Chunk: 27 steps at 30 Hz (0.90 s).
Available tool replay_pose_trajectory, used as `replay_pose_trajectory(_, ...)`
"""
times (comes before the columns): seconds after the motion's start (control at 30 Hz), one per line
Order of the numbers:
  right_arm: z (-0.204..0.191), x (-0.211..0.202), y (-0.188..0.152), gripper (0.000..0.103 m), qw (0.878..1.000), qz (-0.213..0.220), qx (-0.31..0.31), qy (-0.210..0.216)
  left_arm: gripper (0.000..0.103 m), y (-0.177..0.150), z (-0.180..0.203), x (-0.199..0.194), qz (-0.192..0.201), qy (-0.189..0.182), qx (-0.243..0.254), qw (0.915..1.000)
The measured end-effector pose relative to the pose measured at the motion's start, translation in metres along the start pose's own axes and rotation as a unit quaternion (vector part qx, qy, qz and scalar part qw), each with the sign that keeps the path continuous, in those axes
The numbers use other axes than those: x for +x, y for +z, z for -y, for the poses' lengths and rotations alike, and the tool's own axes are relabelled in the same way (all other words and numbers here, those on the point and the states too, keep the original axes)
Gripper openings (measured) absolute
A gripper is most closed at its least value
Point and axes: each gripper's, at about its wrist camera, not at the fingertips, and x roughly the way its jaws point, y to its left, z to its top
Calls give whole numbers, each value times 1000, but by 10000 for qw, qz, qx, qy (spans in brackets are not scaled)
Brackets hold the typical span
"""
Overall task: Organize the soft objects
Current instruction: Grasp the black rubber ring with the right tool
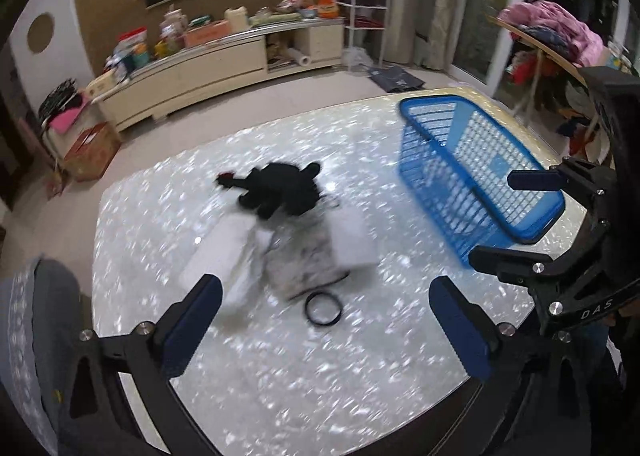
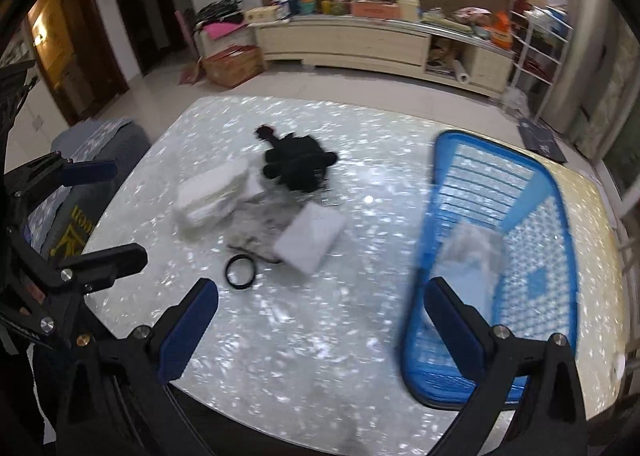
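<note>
Both tongs are hanging wide and empty: the left tongs [image 1: 326,320] over the pile, the right tongs [image 2: 320,320] between pile and blue basket [image 2: 560,256]. Looks like it's early sorting, with one pale cloth [image 2: 472,256] sitting in the basket. The black glove [image 2: 300,166], white pads [image 2: 212,192], grey rag [image 2: 256,228] and black ring [image 2: 240,273] are waiting on the desk [image 2: 320,356]. Probably the next move needs lowering onto one piece, pinching it, then carrying it basketward.
</note>
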Motion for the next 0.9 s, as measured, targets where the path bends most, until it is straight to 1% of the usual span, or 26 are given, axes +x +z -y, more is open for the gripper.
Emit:
replay_pose_trajectory(0.2, -32, 33, 4, 103, 9991, -264, -248, 207, 103, -32, -34, -1, -124, 109, -379, 9991)
replay_pose_trajectory(0.23, -36, 35, 3, 103, 9989, -298, -280, 220, 103, -38, -38, 1, -166, 140, -436, 9988)
replay_pose_trajectory(0.47, -59, 84, -3, 102, 9953, -760, -507, 320, 103, -73, -61, 21, -438, 264, -763, 9958)
replay_pose_trajectory(0.5, -60, 93, -4, 100, 9946, -846, -501, 332, 103, -76, -64, 25, -461, 295, -801, 9953)
replay_pose_trajectory(0.53, -62, 97, -6, 98, 9954, -787, -448, 302, 103, -80, -68, 30, -493, 308, -843, 9947)
replay_pose_trajectory(0.6, -64, 114, -7, 92, 9942, -955, -408, 296, 103, -85, -73, 38, -562, 282, -908, 9939)
replay_pose_trajectory(0.73, -63, 136, -10, 89, 9920, -1195, -302, 279, 103, -92, -81, 55, -694, 300, -976, 9924)
replay_pose_trajectory(0.8, -61, 146, -10, 81, 9908, -1301, -212, 315, 103, -93, -84, 64, -762, 282, -989, 9918)
replay_pose_trajectory(0.9, -60, 160, -8, 77, 9896, -1393, -116, 329, 103, -95, -89, 75, -848, 278, -1020, 9908)
